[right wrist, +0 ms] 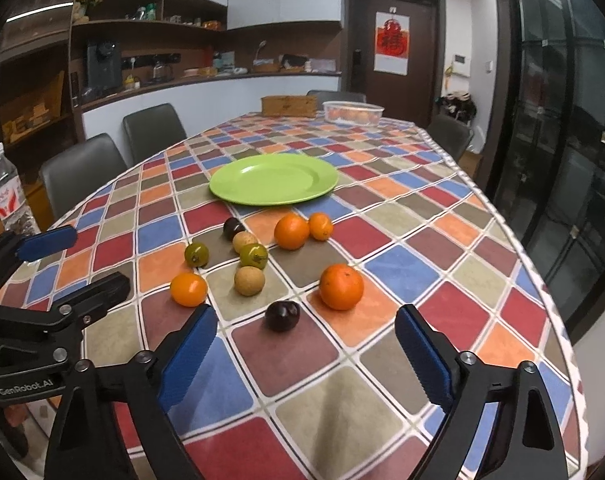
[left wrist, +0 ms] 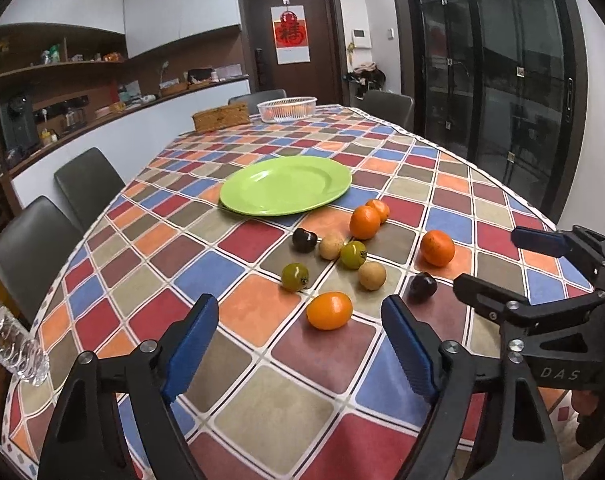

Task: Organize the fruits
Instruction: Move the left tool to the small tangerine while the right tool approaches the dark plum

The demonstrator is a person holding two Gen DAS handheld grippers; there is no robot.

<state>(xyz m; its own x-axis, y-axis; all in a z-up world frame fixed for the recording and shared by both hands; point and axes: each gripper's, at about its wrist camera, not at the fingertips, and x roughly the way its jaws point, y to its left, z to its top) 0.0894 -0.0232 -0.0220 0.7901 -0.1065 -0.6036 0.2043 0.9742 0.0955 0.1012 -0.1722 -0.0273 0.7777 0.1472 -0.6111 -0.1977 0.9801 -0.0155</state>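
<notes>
The left claw (left wrist: pixel 300 350) hangs low over the near edge of the counter (left wrist: pixel 230 404), which wears a checked cloth of red, blue, orange and beige squares. Its 2 blue-padded fingers (left wrist: pixel 190 346) stand wide apart with nothing between them. Just ahead of the gap lies a small smooth orange kumquat-like fruit (left wrist: pixel 329 311).

The right claw (right wrist: pixel 306 360) is likewise spread wide and holds nothing; a dark purple round plum (right wrist: pixel 282 315) sits just beyond its gap, and a large orange tangerine (right wrist: pixel 341 286) lies near the plum, to its right.

The rest of the fruit is loosely scattered between the claws and a round lime-green plastic plate (left wrist: pixel 285 185), which sits bare toward the middle of the counter. In the left view there are 2 dull green tomato-like fruits (left wrist: pixel 295 277), 2 tan round longan-like fruits (left wrist: pixel 371 275), a second dark plum (left wrist: pixel 304 239), and 2 more orange tangerines (left wrist: pixel 364 222) touching one another nearest the plate's rim.

At the far end of the counter stand a woven brown rectangular box (left wrist: pixel 220 117) and a clear plastic basket (left wrist: pixel 286 109) with orange fruit inside. A clear plastic water bottle (right wrist: pixel 4 190) stands at the counter's left edge. Grey padded chairs (left wrist: pixel 88 186) line the far sides.
</notes>
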